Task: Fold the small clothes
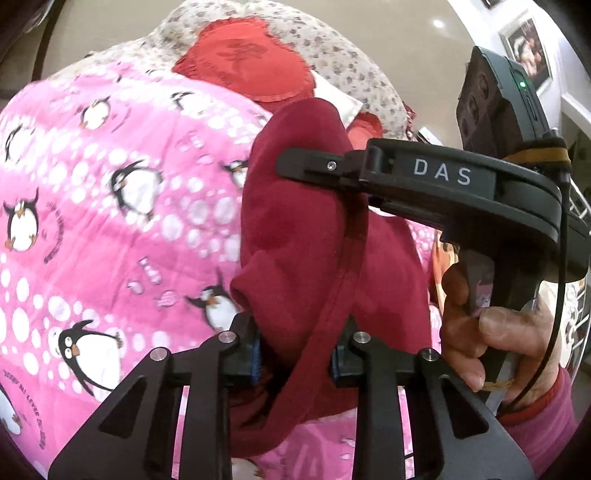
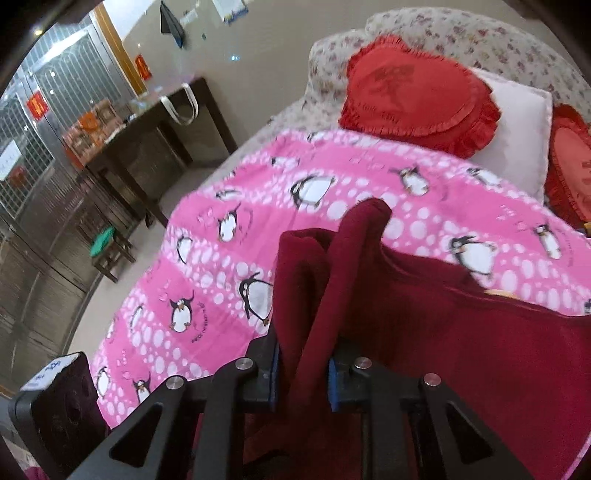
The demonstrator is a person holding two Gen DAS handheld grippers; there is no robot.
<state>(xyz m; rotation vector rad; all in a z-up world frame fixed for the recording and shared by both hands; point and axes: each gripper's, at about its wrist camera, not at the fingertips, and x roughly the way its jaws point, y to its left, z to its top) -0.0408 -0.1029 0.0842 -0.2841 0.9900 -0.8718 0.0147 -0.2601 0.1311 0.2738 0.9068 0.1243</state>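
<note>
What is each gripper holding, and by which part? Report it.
Both hold the dark red garment: the left gripper pinches a bunched fold with a hem band, the right gripper another gathered fold.

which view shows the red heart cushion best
The right wrist view: the red heart cushion shows whole there, frilled edge and all, leaning on the floral sofa back. In the left wrist view the dark red garment covers its lower edge and it looks blurrier.
</note>
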